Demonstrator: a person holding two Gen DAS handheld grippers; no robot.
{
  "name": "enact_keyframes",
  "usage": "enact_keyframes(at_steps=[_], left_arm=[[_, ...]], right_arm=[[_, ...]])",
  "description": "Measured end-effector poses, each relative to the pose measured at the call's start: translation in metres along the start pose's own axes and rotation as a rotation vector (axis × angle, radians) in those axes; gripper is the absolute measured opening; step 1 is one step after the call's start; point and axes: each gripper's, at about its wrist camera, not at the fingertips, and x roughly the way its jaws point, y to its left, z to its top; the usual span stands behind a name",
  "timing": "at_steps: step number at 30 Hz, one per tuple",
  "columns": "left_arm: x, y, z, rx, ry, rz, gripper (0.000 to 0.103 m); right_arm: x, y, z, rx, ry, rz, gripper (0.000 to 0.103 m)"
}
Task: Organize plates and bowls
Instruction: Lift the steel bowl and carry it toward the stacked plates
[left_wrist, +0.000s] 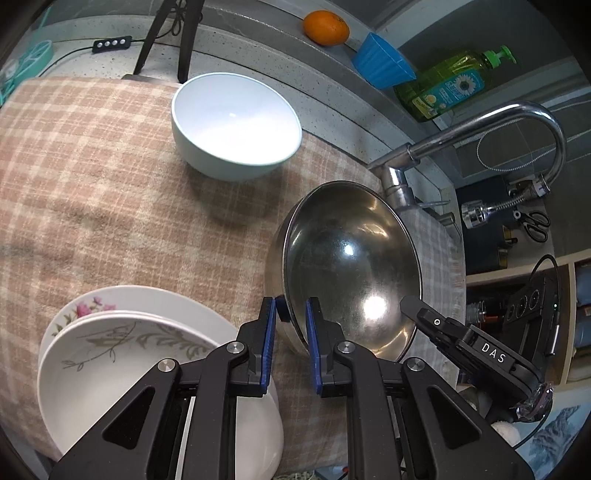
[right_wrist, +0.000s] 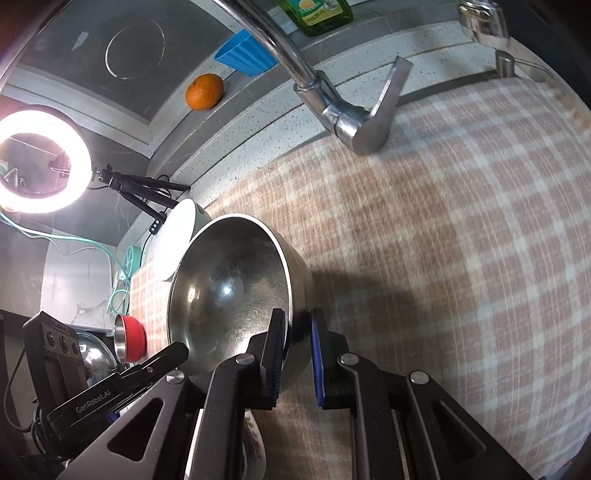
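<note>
Both your grippers, left (left_wrist: 291, 314) and right (right_wrist: 298, 328), pinch the steel bowl's (left_wrist: 351, 266) rim above the cloth's (left_wrist: 92, 184) sink-side edge. White bowl (left_wrist: 236, 122) sits at the back edge, plates (left_wrist: 110, 350) at the front, faucet (left_wrist: 480, 133) close behind.

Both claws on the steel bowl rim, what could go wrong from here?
1. Both the left claw and the right claw pinch only the thin rim of the steel bowl; it may slip or tilt.
2. The faucet arches close by; the bowl could knock it.
3. The stacked plates sit beneath the left claw and could get bumped.
</note>
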Motion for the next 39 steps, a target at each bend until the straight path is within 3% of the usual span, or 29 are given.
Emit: enact_keyframes(at_steps=[29,39], left_arm=[[0.015,-0.001,-0.011,0.058,0.058,0.003,0.014],[0.009,-0.001,-0.009,0.088,0.044,0.008,0.014]], right_arm=[[-0.004,-0.016,-0.03,0.06,0.012,-0.032,0.012],[-0.007,-0.011,-0.029,0.056,-0.003,-0.046,0.017]])
